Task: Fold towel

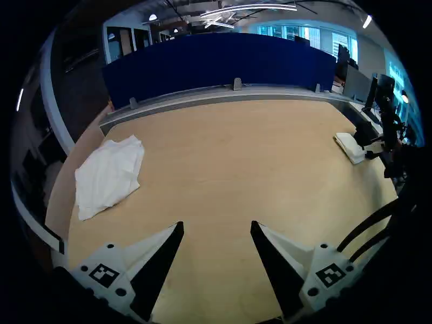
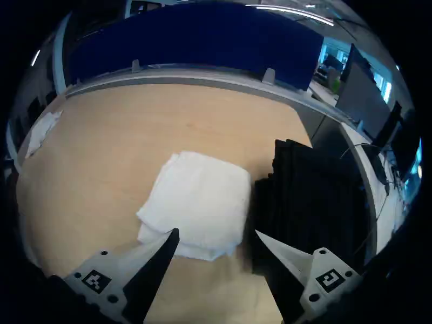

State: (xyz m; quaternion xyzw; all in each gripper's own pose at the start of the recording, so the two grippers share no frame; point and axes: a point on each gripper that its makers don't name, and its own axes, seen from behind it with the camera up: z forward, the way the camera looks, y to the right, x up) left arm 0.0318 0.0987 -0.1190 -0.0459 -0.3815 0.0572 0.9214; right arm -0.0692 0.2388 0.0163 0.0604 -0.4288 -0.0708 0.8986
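A loose, crumpled white towel [image 1: 108,175] lies on the wooden table at the far left of the left gripper view; the same towel [image 2: 43,129] is a small patch at the left edge of the right gripper view. A neatly folded white towel [image 2: 197,202] lies flat just beyond my right gripper [image 2: 216,237], which is open with its fingertips at the towel's near edge. That folded towel [image 1: 350,147] appears far right in the left gripper view. My left gripper [image 1: 217,227] hangs open over bare table, holding nothing.
A stack of black panels [image 2: 313,194] sits right beside the folded towel. A blue partition [image 1: 216,62] and grey rail run along the table's far edge. Monitors and black equipment [image 1: 386,116] stand at the right. The wooden table [image 1: 237,162] spreads wide between the towels.
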